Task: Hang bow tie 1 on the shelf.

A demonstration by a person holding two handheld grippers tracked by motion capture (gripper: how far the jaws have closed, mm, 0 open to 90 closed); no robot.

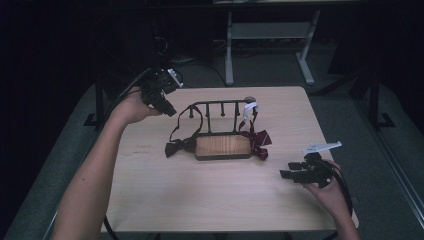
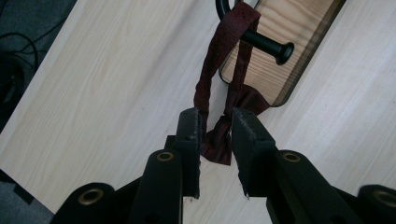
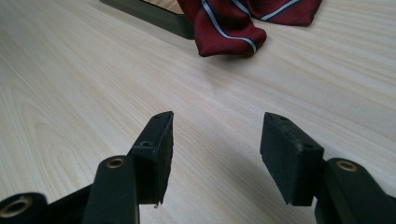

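A black peg rack (image 1: 220, 104) on a wooden base (image 1: 222, 146) stands mid-table. A dark red bow tie (image 1: 176, 147) hangs by its strap from the rack's left end peg (image 2: 268, 44), and its bow (image 2: 247, 99) rests on the table beside the base. A red striped bow tie (image 1: 259, 140) hangs at the right end, its bow (image 3: 224, 25) lying on the table. My left gripper (image 1: 167, 109) hovers at the back left, apart from the strap, its jaws a little open (image 2: 217, 116) with nothing gripped. Over the front right, my right gripper (image 1: 286, 170) is wide open (image 3: 217, 119) and holds nothing.
The light wooden table (image 1: 200, 200) has bare surface in front of the rack and to both sides. A white desk frame (image 1: 270, 35) stands on the dark floor behind the table. Cables trail from both grippers off the table's edges.
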